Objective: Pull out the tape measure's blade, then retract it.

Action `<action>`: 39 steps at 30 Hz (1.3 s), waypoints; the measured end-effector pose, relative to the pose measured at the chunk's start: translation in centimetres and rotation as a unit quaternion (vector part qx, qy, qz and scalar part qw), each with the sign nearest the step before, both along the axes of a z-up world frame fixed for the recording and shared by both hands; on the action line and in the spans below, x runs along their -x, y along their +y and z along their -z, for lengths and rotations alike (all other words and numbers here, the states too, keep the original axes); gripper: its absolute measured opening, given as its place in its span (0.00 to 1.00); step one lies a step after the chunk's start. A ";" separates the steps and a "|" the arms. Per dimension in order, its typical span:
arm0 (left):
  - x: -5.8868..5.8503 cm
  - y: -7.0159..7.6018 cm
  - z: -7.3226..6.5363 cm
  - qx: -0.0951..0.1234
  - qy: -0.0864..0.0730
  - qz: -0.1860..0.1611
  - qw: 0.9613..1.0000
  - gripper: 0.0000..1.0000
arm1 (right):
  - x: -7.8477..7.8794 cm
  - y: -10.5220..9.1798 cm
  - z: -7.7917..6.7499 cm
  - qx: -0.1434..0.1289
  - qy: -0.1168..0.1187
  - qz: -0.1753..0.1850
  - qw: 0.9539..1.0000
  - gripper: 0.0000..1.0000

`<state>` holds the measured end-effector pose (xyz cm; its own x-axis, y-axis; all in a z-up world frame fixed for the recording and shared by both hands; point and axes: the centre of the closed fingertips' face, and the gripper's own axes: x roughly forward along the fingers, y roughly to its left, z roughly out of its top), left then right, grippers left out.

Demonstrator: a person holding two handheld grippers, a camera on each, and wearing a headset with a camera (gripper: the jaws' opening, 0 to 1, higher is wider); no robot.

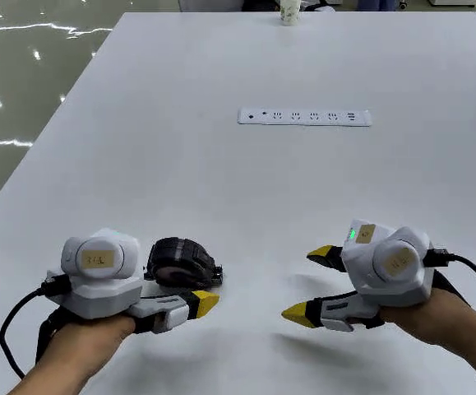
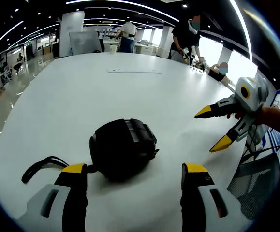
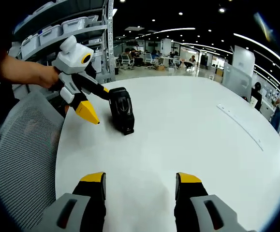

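Note:
A black tape measure (image 1: 182, 262) lies on the white table (image 1: 246, 181) at the near left, its blade fully inside. My left gripper (image 1: 207, 285) is open around it: one yellow tip shows on the near side and the other jaw is hidden behind the case. In the left gripper view the tape measure (image 2: 124, 147) sits just ahead of my open left gripper (image 2: 135, 170), with a black wrist strap (image 2: 40, 166) trailing to the left. My right gripper (image 1: 309, 282) is open and holds nothing, well to the right of the case. From the right gripper view, the tape measure (image 3: 122, 110) lies far ahead.
A white power strip (image 1: 304, 117) lies flat mid-table. A paper cup (image 1: 289, 11) stands at the far edge. Mesh chairs (image 3: 19, 145) stand at the table's near side. People work at benches in the background.

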<state>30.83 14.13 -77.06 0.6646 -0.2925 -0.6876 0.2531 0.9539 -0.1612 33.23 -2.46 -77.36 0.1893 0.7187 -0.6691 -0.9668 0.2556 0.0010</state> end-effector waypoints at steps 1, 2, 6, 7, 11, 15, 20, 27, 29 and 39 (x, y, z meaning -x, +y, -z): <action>0.1 0.0 0.0 0.000 0.000 0.000 1.000 0.76 | 0.0 -0.2 0.0 -0.001 -0.002 0.003 1.000 0.56; 0.1 0.0 -0.1 0.000 -0.002 0.001 1.000 0.77 | 0.0 -0.5 -0.1 -0.001 -0.001 0.006 1.000 0.56; 0.4 0.1 -0.3 0.000 -0.013 0.007 1.000 0.78 | 0.1 -1.6 -0.3 -0.008 -0.002 0.024 1.000 0.59; 0.5 0.1 -0.4 0.001 -0.016 0.008 1.000 0.78 | 0.1 -1.8 -0.4 -0.009 -0.001 0.026 1.000 0.60; 0.6 0.1 -0.6 -0.003 -0.029 0.017 0.999 0.78 | 0.5 -2.7 -0.3 -0.009 -0.006 0.037 0.999 0.62; 1.0 0.3 -0.8 -0.010 -0.037 0.027 0.999 0.79 | 0.7 -3.5 -0.4 -0.014 -0.006 0.055 0.998 0.64; 1.2 0.0 -1.6 -0.005 -0.060 0.043 0.997 0.80 | 1.1 -4.1 -0.8 -0.026 -0.008 0.070 0.997 0.66; 1.7 -0.4 -2.5 -0.011 -0.092 0.072 0.993 0.82 | 1.6 -4.8 -1.3 -0.050 -0.010 0.093 0.994 0.70; 2.0 -0.6 -2.5 -0.014 -0.089 0.082 0.993 0.83 | 1.8 -5.0 -1.4 -0.054 -0.010 0.096 0.994 0.71; 2.8 -0.4 -3.3 -0.007 -0.109 0.094 0.990 0.86 | 3.0 -5.3 -1.9 -0.086 -0.012 0.109 0.990 0.79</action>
